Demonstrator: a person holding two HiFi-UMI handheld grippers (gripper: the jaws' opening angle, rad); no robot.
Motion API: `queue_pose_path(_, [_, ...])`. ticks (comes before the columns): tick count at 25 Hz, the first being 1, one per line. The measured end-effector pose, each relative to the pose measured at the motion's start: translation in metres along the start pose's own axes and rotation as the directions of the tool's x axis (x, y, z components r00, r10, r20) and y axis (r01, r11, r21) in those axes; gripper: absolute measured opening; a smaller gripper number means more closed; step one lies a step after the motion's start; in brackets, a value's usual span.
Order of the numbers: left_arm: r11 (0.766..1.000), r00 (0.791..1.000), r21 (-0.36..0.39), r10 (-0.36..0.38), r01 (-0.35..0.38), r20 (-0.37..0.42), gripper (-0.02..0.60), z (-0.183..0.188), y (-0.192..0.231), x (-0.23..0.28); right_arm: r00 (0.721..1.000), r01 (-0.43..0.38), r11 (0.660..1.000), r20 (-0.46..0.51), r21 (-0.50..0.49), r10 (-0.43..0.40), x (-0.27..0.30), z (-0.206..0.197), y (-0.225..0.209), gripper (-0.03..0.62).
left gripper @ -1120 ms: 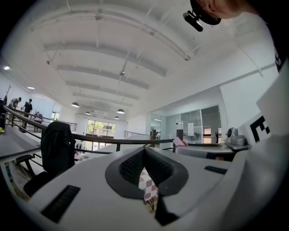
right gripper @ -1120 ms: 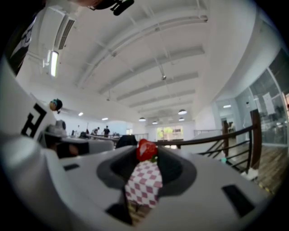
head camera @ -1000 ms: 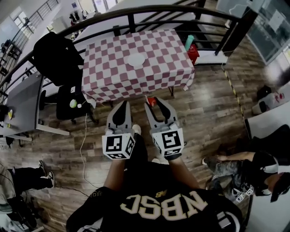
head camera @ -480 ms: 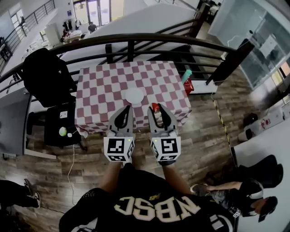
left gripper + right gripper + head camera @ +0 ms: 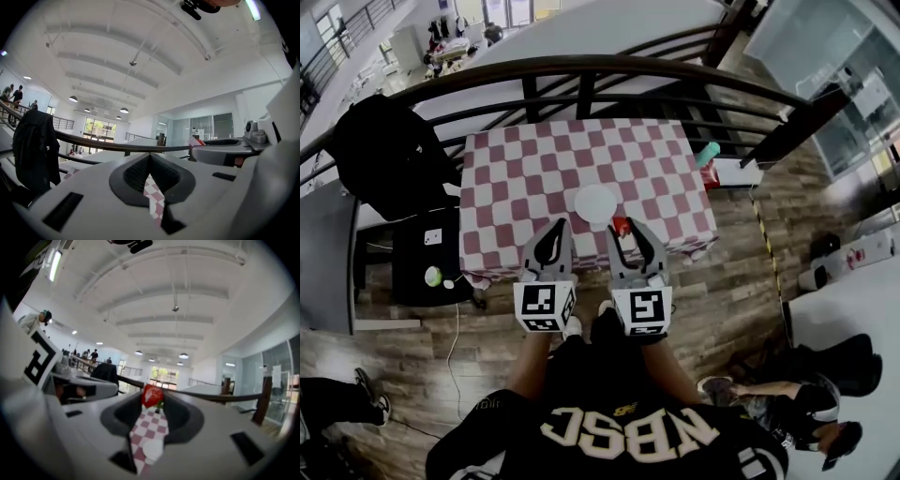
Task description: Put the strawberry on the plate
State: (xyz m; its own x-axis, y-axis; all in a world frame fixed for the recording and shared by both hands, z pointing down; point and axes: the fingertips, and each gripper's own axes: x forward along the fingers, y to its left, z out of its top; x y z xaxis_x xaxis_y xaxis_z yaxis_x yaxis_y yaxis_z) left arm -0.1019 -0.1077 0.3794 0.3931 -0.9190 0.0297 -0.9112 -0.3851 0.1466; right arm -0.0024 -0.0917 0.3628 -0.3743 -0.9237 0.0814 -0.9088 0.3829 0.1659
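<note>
A red strawberry (image 5: 621, 225) sits pinched at the tips of my right gripper (image 5: 622, 229), which is shut on it. In the right gripper view the strawberry (image 5: 152, 395) shows between the tips, with the white plate (image 5: 150, 449) below it through the slit. The round plate (image 5: 595, 202) lies on the red-and-white checkered table (image 5: 525, 178), just beyond and left of the berry. My left gripper (image 5: 557, 226) is shut with nothing in it, its tips over the table's near edge. The left gripper view shows only its closed jaws (image 5: 150, 158) and checkered cloth.
A dark curved railing (image 5: 581, 70) runs behind the table. A black jacket (image 5: 389, 155) hangs on a chair at the left, over a black stool with a green ball (image 5: 434, 276). A teal cup (image 5: 708, 154) stands right of the table. A person (image 5: 825, 422) sits at the lower right.
Both grippers have come forward from over the wooden floor to the table's near edge. The table and plate now lie closer. The strawberry stays in the right gripper.
</note>
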Motion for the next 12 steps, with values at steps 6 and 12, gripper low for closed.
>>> queue_pose_path(6, [1.000, 0.996, -0.019, -0.005, 0.004, -0.083, 0.009, -0.034, 0.017, 0.043, 0.998, -0.068, 0.997, -0.014, 0.046, 0.069, 0.043, -0.026, -0.019, 0.146])
queue_pose_path(12, [1.000, 0.987, 0.003, 0.023, -0.023, -0.161, 0.009, -0.057, 0.034, 0.087, 0.984, -0.150, 0.983, -0.082, 0.109, 0.159, 0.091, -0.060, -0.036, 0.146])
